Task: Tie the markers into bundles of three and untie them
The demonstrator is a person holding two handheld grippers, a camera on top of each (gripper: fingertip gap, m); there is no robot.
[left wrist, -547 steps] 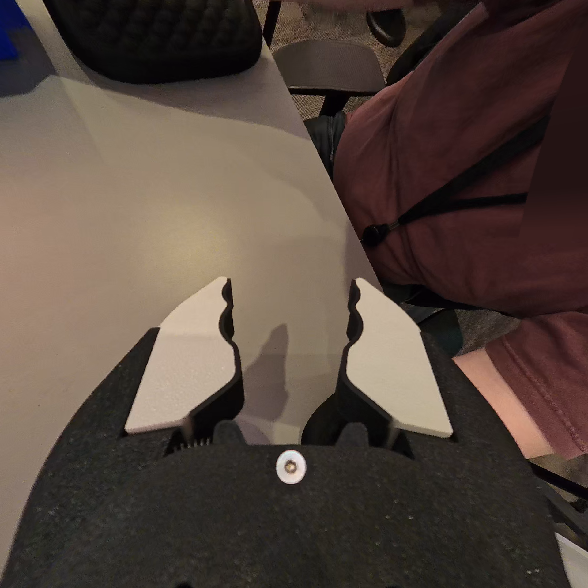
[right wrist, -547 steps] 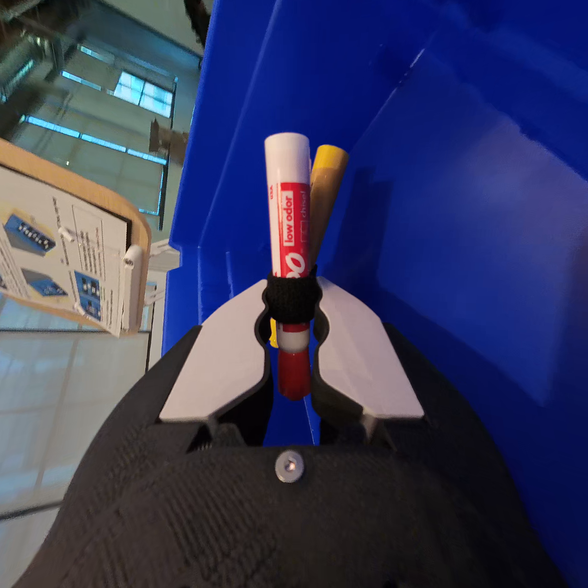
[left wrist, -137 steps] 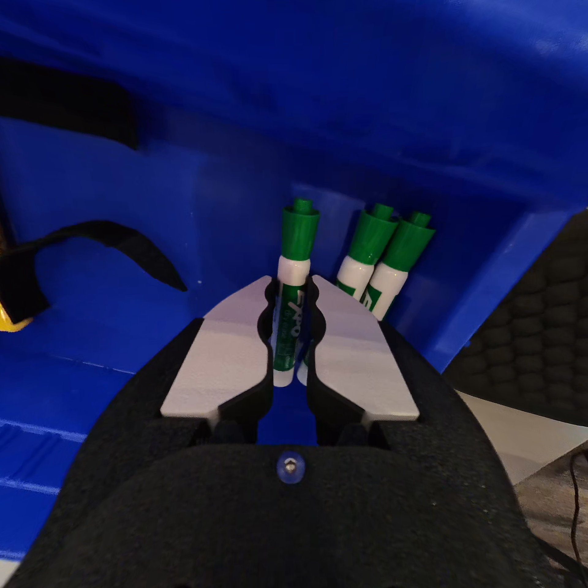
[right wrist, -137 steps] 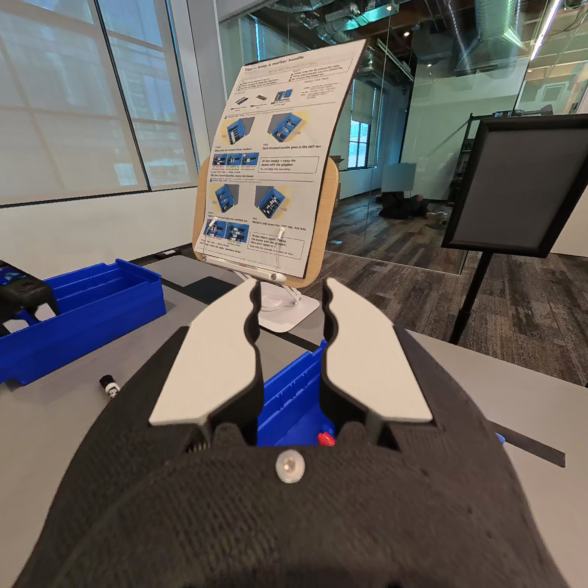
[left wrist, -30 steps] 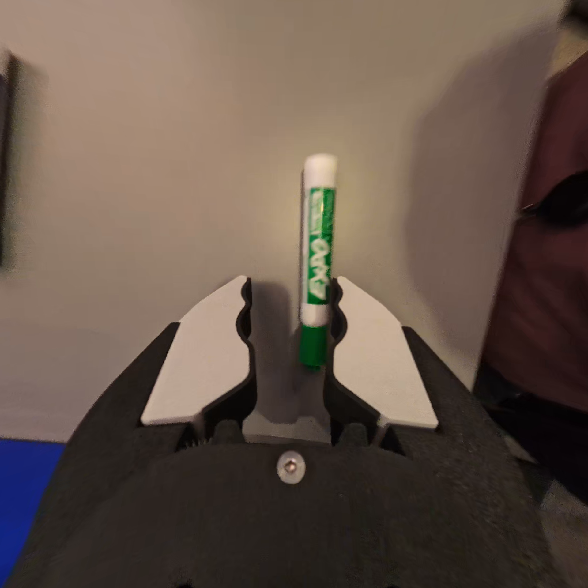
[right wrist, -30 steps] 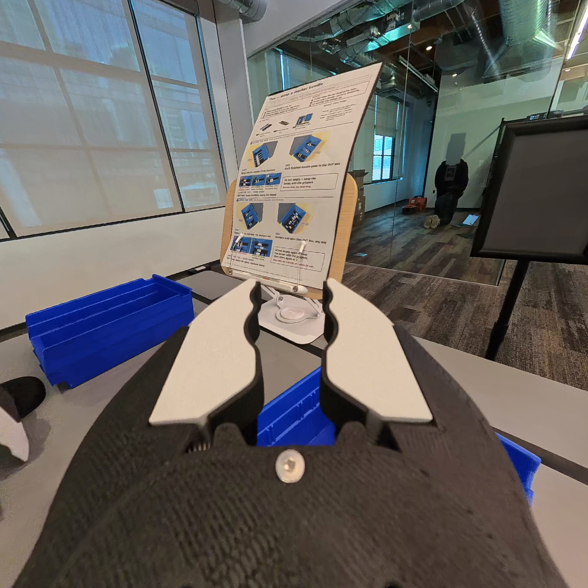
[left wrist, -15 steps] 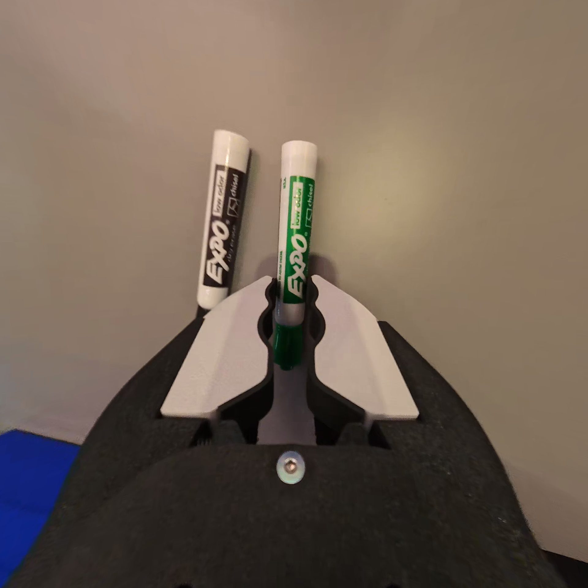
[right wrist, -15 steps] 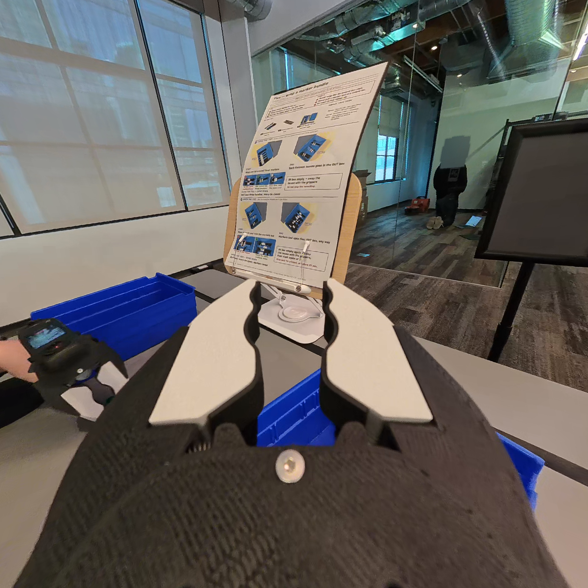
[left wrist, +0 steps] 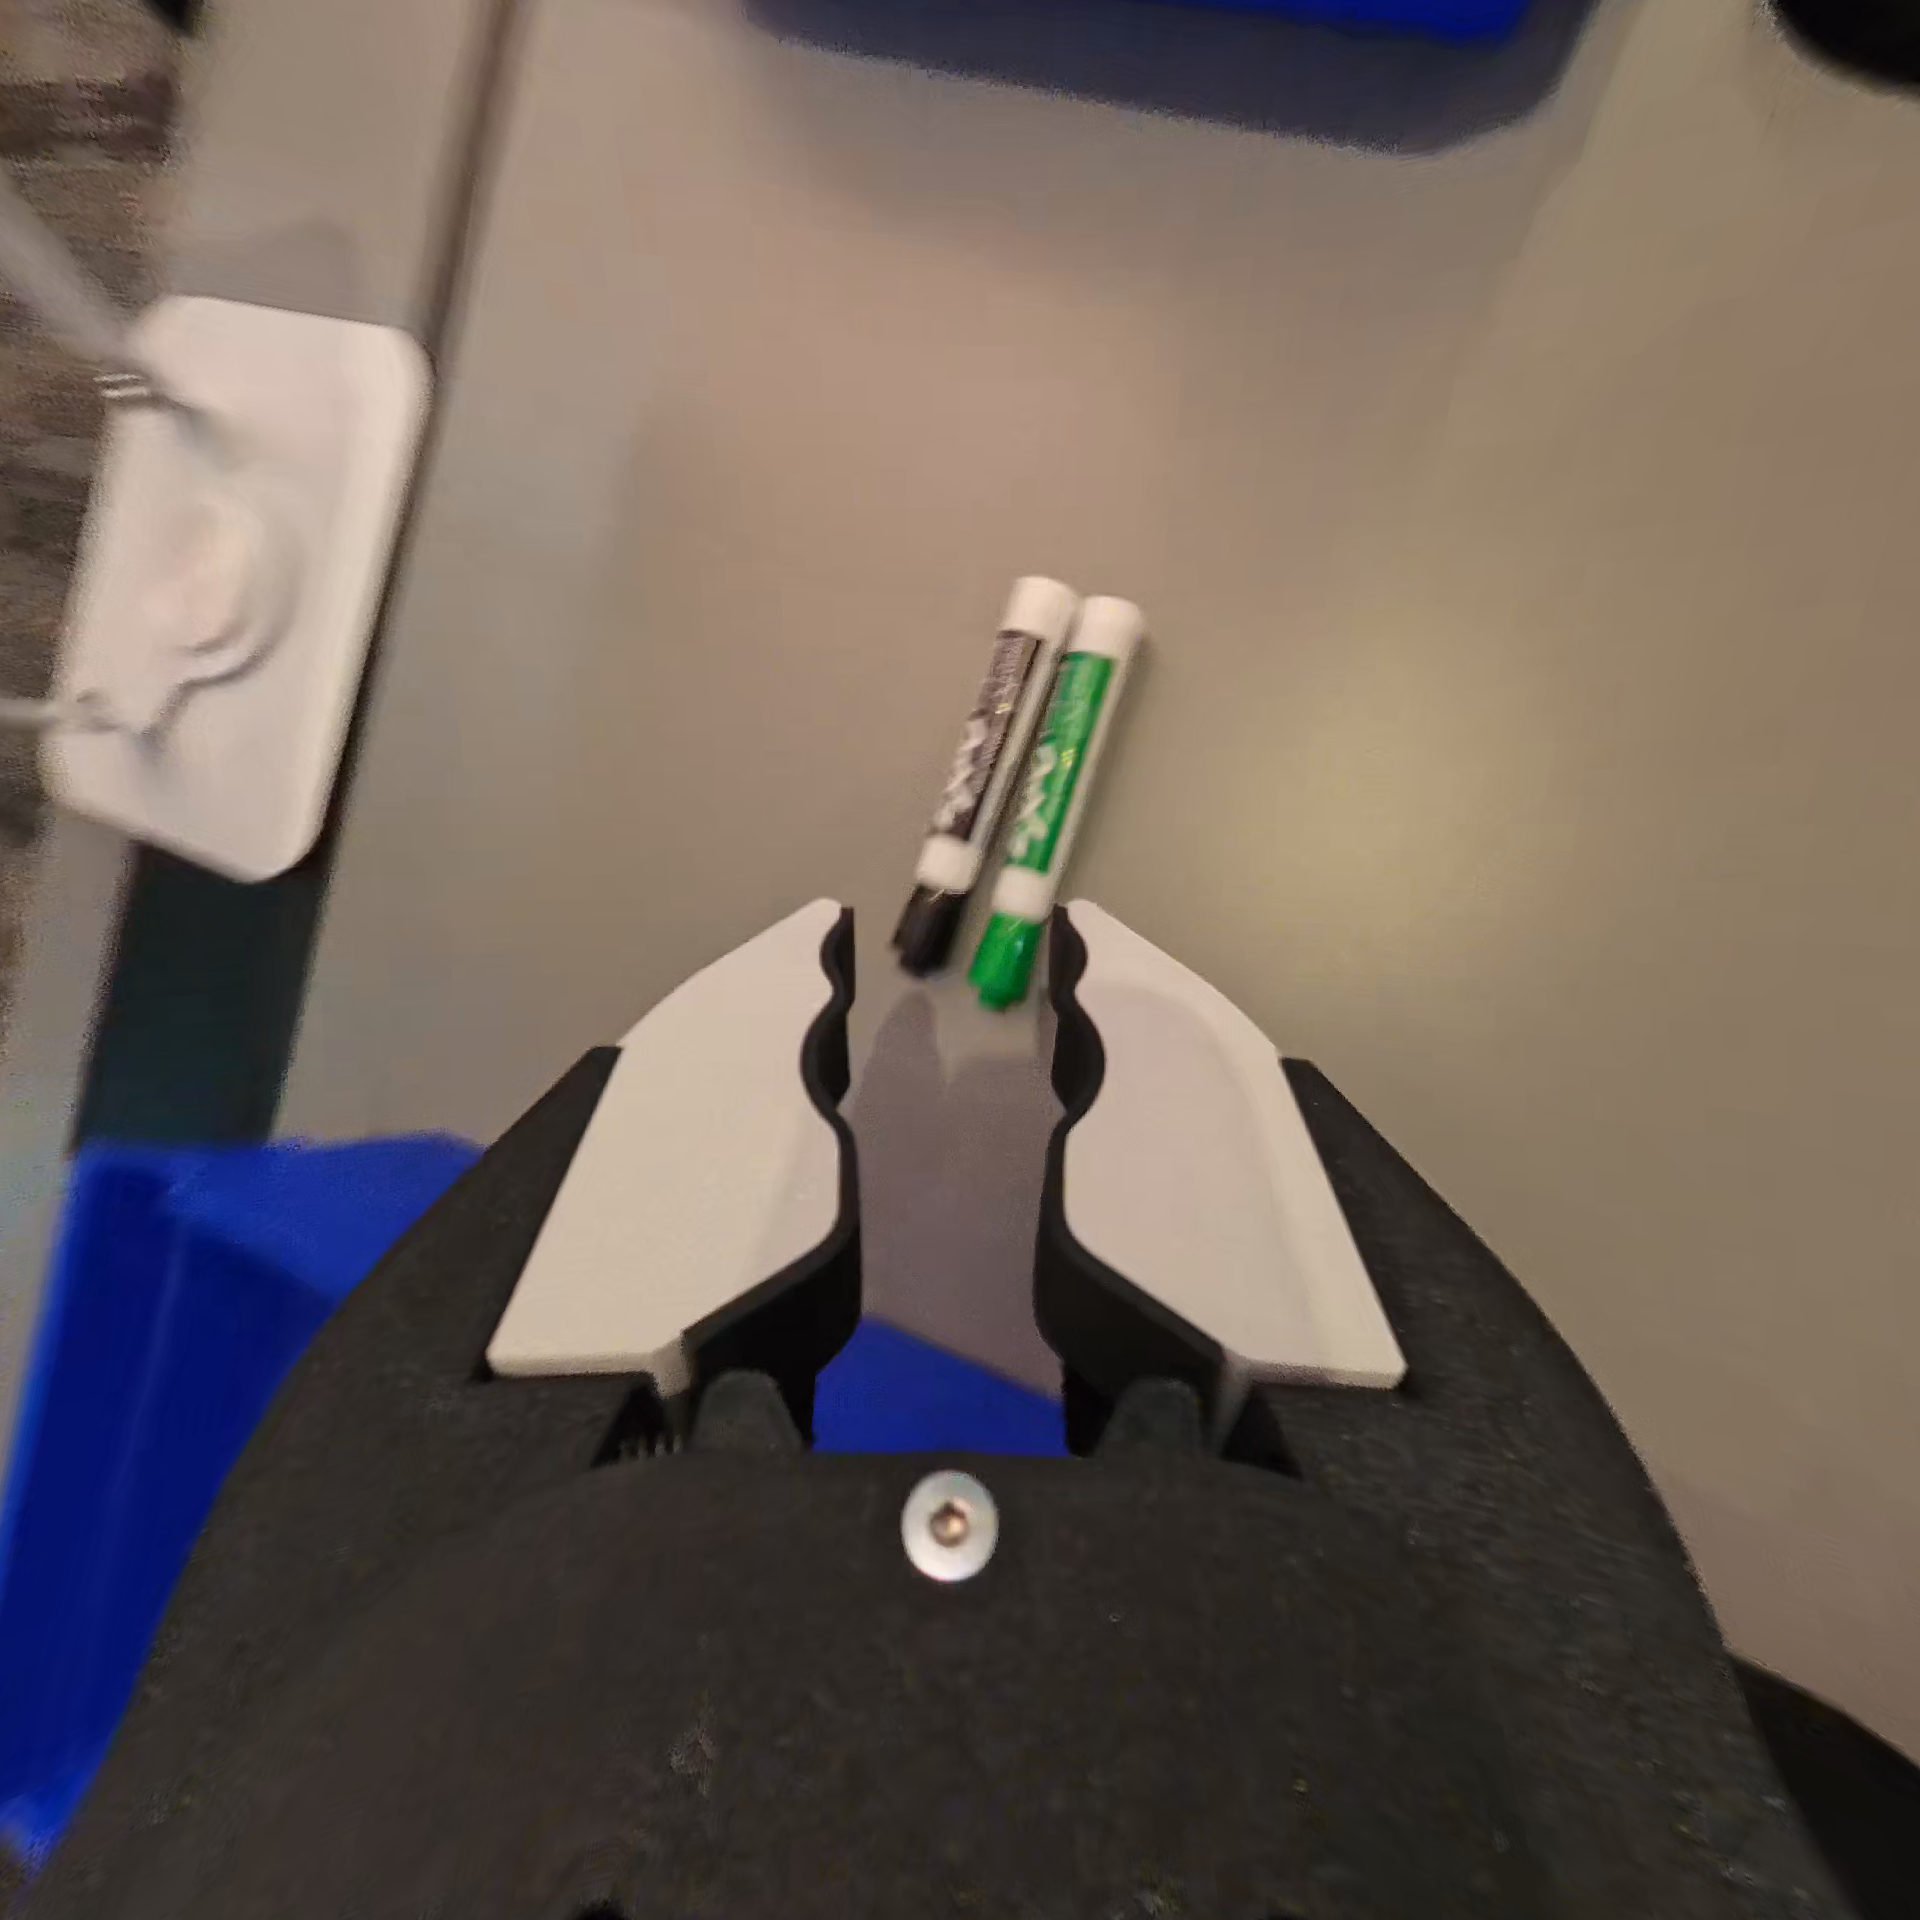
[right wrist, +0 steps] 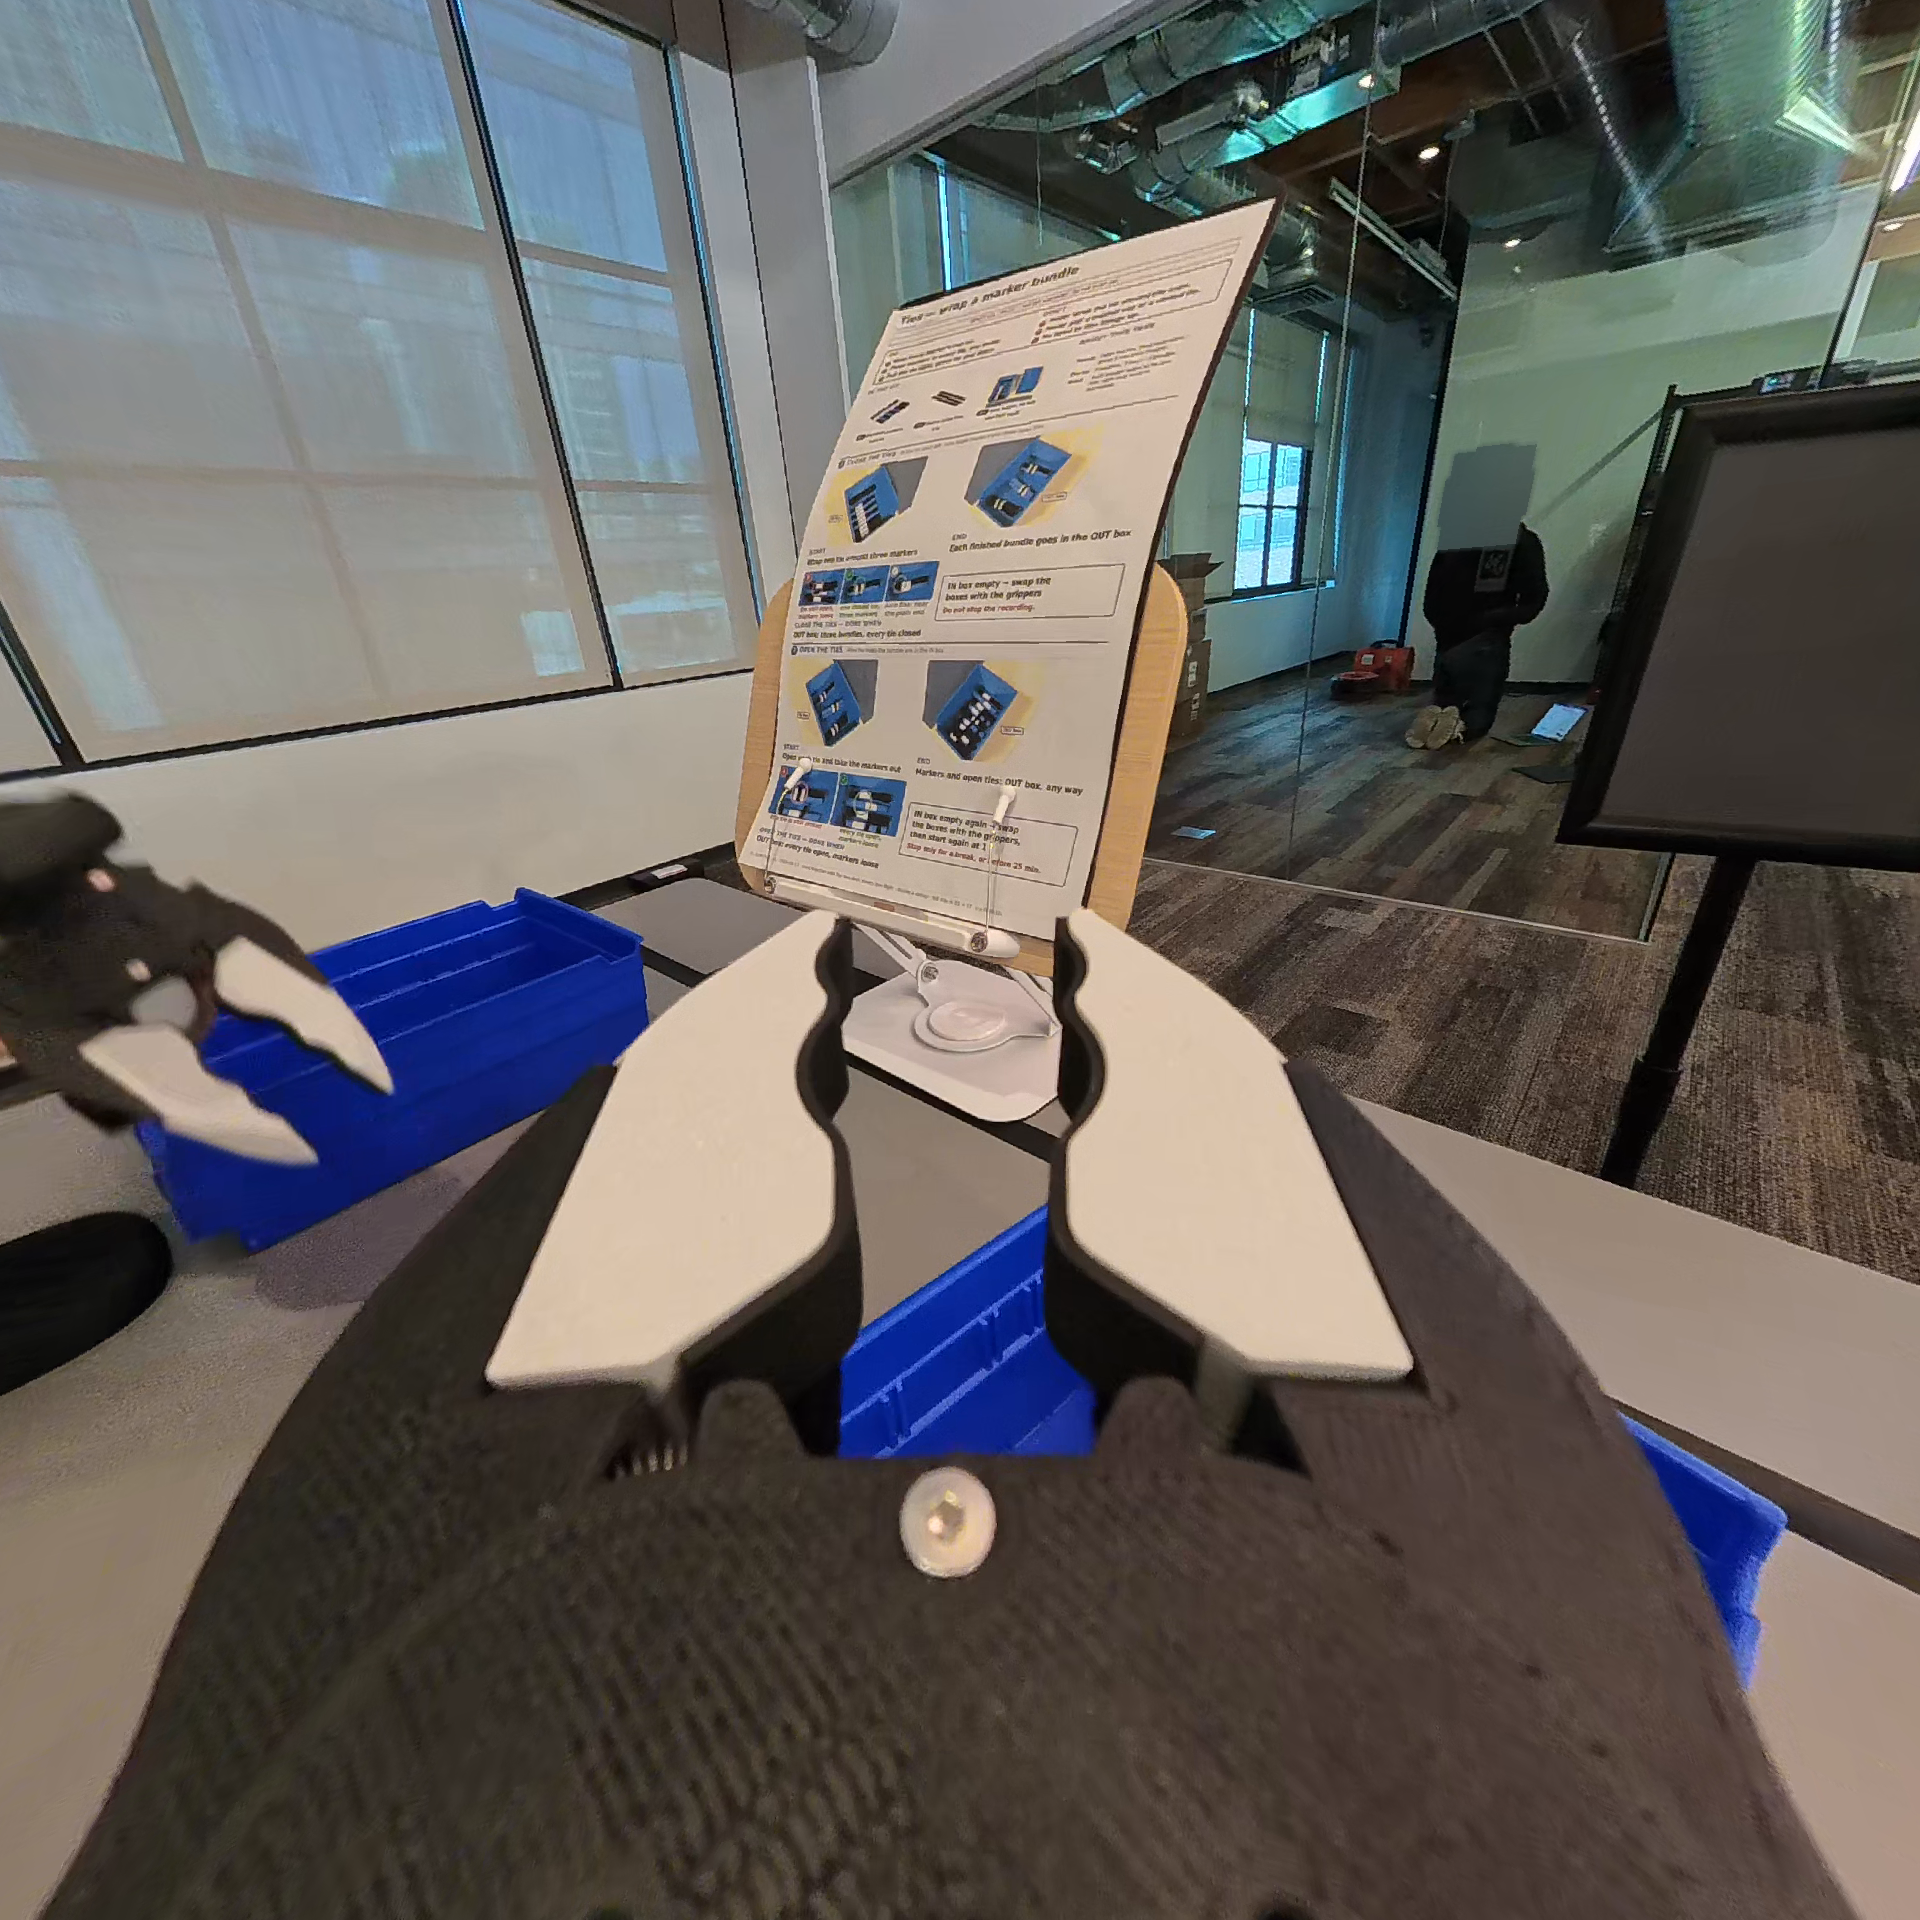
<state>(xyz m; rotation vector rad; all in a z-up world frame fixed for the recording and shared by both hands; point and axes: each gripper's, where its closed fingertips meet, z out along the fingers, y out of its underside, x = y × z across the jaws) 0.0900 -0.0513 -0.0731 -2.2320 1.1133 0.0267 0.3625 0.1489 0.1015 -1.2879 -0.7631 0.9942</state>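
I count two markers on the table (left wrist: 1351, 623) — one black marker (left wrist: 982, 756) and one green marker (left wrist: 1060, 784), lying side by side and touching along their barrels. Two grippers: my left gripper (left wrist: 951, 920), jaws apart with nothing between them, and my right gripper (right wrist: 948, 935), likewise spread and empty. Blue bins — I make out two in the right wrist view: one far bin (right wrist: 468, 1029) off to the left, one near bin (right wrist: 966, 1351) just under the right gripper. One instruction sheet (right wrist: 997, 582) on one stand (right wrist: 961, 1049). One dark board on a pole (right wrist: 1766, 623). One person (right wrist: 1481, 634) beyond the glass.
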